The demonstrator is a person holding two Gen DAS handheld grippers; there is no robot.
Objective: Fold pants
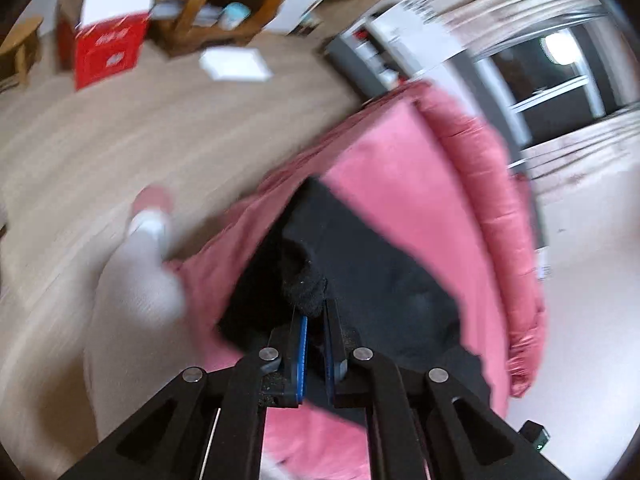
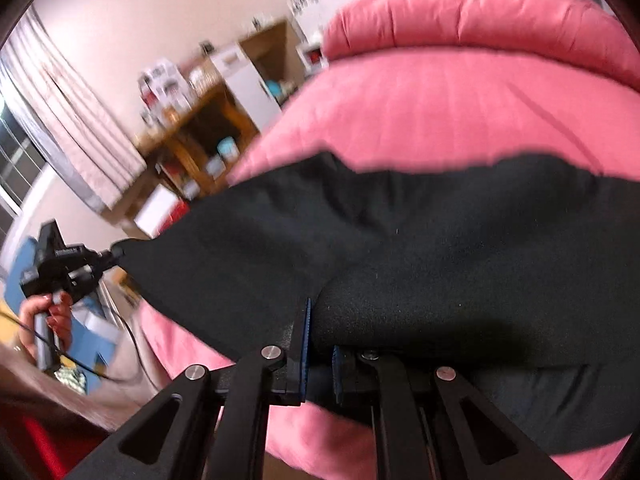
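I've got the black soft-knit pants [image 2: 400,248] lifted off the pink quilted bed cover [image 2: 460,112], stretched between both tools. My left hand-held gripper [image 1: 314,320] is clamped fully on a bunched corner of the fabric; my right hand-held gripper [image 2: 320,344] is pinched tight on a thick roll of cloth along the near edge. In the right view the left tool sits at the far tip of the pants, cloth taut to it.

Risks, as I judge them: the left bite looks small, just a nub of knit, so a hard pull could slip it out. The right bite likely has several layers, so the fold may come out crooked. Both views are blurred, so edge alignment is hard to read.

Around: the raised pink padded roll [image 2: 480,12] at the far side of the bed could catch the hem. Wooden shelf unit [image 2: 208,136], red box [image 1: 108,48] on the floor, a slippered foot [image 1: 150,216], all well apart.
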